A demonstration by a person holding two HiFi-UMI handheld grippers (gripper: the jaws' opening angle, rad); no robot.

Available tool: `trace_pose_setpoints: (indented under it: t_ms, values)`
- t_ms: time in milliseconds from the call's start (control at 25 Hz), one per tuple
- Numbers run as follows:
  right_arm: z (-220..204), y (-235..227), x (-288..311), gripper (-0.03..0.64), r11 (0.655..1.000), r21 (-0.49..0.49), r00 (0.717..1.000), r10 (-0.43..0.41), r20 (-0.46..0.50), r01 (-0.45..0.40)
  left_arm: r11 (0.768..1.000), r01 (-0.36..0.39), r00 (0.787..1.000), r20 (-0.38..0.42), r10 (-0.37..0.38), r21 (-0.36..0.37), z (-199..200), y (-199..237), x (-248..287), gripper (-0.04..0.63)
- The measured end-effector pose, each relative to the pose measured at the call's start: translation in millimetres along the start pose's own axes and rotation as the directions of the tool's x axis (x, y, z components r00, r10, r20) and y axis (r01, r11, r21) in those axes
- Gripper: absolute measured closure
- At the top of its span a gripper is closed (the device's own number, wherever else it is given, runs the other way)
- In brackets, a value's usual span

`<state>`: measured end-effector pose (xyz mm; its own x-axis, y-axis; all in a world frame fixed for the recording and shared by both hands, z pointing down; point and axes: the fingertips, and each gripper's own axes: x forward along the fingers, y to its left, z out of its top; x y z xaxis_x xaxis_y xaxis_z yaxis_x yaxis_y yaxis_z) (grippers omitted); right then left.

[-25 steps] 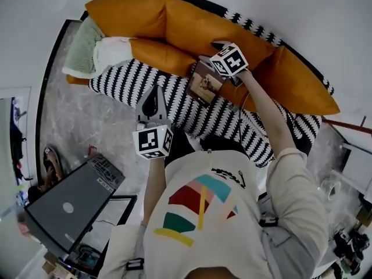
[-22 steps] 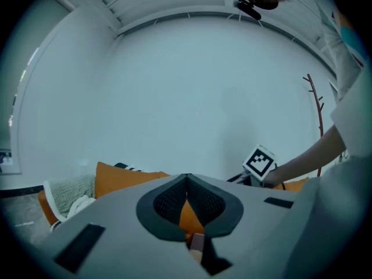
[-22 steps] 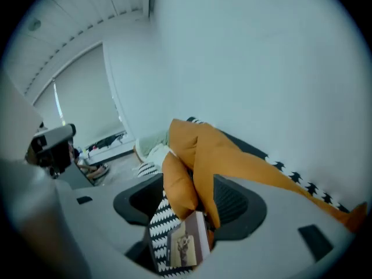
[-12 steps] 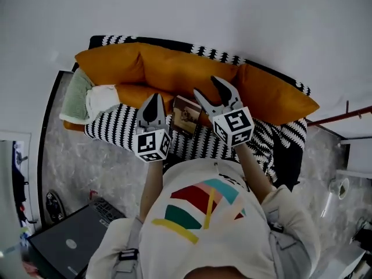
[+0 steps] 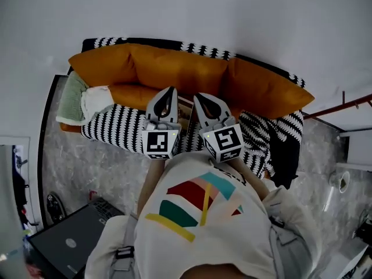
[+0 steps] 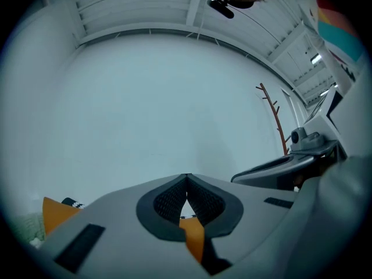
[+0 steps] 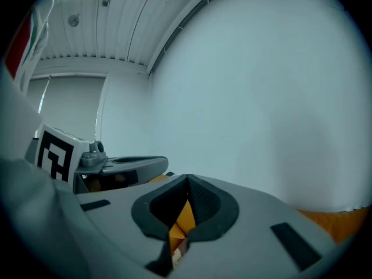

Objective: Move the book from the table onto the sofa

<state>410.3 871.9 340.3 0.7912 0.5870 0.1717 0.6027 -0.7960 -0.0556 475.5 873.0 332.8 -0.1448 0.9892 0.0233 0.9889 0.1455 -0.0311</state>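
Our left gripper [image 5: 170, 92] has its fingers together and empty. The right gripper [image 5: 201, 97] has just closed its fingers, and they are empty too. The book [image 5: 185, 110] lies on the sofa [image 5: 174, 68] at twelve o'clock, a sliver showing between them.

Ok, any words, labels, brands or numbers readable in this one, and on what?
No readable text anywhere.
Cube on the left gripper: black-and-white square marker, no letters.
Cube on the right gripper, whose jaws have just been closing on nothing: same.
On the shirt: small dark print near the collar, too small to read.
On the laptop lid: round logo, blurred.
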Motion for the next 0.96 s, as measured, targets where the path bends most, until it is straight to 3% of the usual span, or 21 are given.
trace_pose_setpoints:
  t_ms: [360, 960]
  values:
    - [-9, 2, -2, 0.603, 1.0, -0.009, 1.0, 0.009, -0.023, -0.009, 0.998, -0.061, 0.998, 0.005, 0.06, 0.016, 7, 14, -13, 0.589]
    - [-14, 14, -6, 0.603, 0.999, -0.029, 0.998, 0.044, -0.036, -0.045, 0.998, -0.048, 0.999, 0.001, 0.048, 0.041, 10, 4, -17, 0.589]
